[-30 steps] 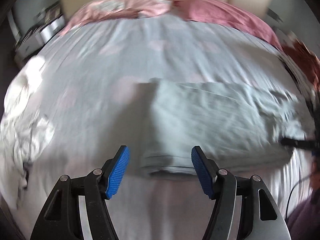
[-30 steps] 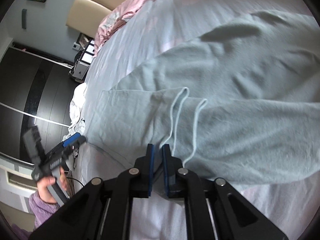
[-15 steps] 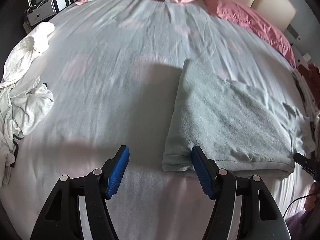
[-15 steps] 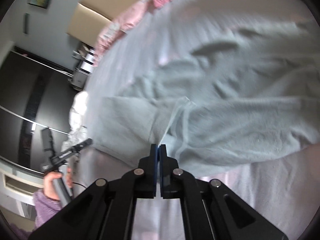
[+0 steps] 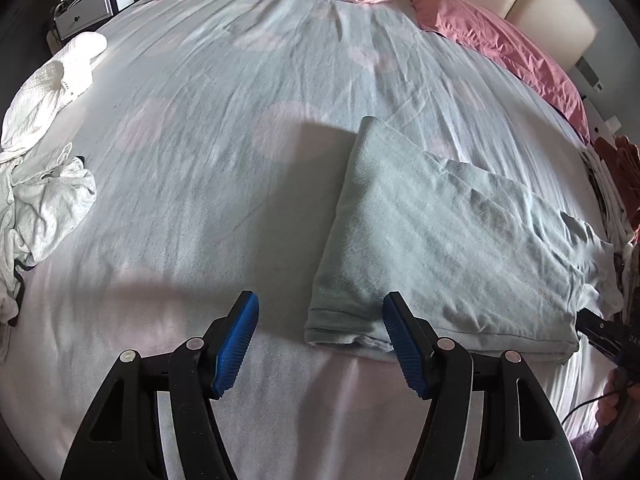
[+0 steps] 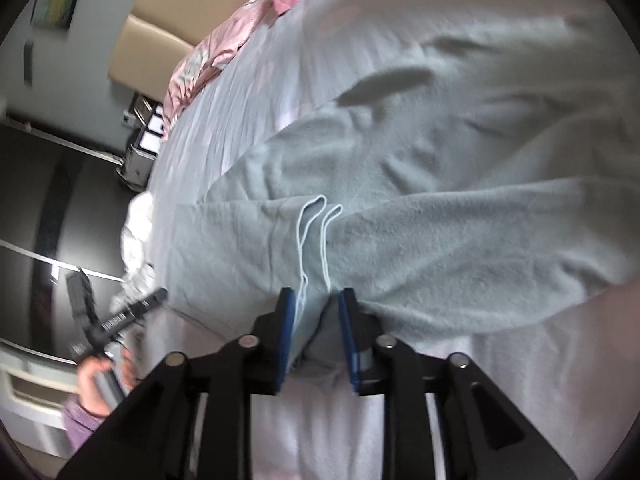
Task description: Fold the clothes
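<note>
A pale green fleece garment (image 5: 432,248) lies folded on the bed sheet (image 5: 224,152), its hem corner toward me. Just short of that corner hovers my left gripper (image 5: 320,340), open, its right finger over the hem edge and nothing between the pads. In the right wrist view the same garment (image 6: 440,220) fills the middle, with two thin drawstrings (image 6: 324,240) running down between the fingers. My right gripper (image 6: 316,332) stands open at the garment's edge, cloth and strings lying in the gap. The left gripper (image 6: 116,320) and the hand (image 6: 96,380) holding it show at the lower left.
A crumpled pile of white clothes (image 5: 44,200) and another white garment (image 5: 52,88) lie on the bed's left side. Pink pillows (image 5: 500,40) sit by the beige headboard (image 5: 540,4). A nightstand (image 5: 92,4) stands far left; more clothes (image 5: 616,184) are at the right edge.
My right gripper, shut on the garment's edge half a second ago, has opened. My left gripper has drawn a little left of the garment's corner and stayed open.
</note>
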`<state>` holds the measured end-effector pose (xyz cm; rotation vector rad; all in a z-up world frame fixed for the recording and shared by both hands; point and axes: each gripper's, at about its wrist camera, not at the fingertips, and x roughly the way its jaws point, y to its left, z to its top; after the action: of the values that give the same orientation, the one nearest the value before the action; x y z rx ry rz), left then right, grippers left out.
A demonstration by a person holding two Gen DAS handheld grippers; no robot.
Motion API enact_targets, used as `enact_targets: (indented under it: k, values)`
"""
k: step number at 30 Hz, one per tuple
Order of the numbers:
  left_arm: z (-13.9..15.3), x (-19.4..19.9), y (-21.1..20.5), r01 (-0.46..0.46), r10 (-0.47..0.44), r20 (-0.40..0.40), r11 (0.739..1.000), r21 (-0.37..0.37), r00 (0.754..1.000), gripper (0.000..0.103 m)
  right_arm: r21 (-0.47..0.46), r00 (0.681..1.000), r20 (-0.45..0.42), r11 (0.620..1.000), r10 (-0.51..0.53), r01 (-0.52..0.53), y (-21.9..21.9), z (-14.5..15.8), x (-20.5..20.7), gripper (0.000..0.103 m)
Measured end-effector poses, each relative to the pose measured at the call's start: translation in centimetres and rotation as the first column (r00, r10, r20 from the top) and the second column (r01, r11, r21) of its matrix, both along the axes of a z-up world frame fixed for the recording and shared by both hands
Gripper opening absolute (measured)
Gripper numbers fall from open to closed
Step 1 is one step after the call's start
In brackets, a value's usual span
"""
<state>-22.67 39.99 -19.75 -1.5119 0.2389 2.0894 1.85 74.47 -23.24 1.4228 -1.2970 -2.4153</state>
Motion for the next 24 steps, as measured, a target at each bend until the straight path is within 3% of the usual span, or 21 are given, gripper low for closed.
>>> enact_targets:
  k: [7, 9, 10, 13, 24]
  values:
    - [-0.4, 0.1, 0.7, 0.02, -0.02, 0.014, 1.0, 0.001, 1.0, 0.066, 0.026, 0.999, -0.022, 0.999, 0.038, -0.037, -0.6, -0.2, -1.4, 0.025]
    - [-0.5, 0.0, 0.8, 0.023, -0.023, 0.015, 1.0, 0.0, 1.0, 0.066, 0.056, 0.999, -0.025, 0.997, 0.047, -0.045, -0.9, 0.1, -1.4, 0.02]
    - [-0.5, 0.1, 0.9, 0.026, -0.026, 0.014, 1.0, -0.002, 1.0, 0.066, 0.068, 0.998, -0.027, 0.997, 0.05, -0.048, -0.9, 0.2, -1.3, 0.012]
    - [-0.7, 0.3, 1.3, 0.04, -0.04, 0.011, 0.999, -0.007, 0.999, 0.066, 0.099, 0.998, -0.033, 0.994, 0.058, -0.054, -1.1, 0.7, -1.0, 0.007]
    - [0.5, 0.2, 0.3, 0.022, -0.023, 0.014, 0.998, 0.057, 1.0, 0.066, 0.278, 0.99, -0.057, 0.955, 0.128, -0.108, -3.4, 6.0, -1.3, 0.005]
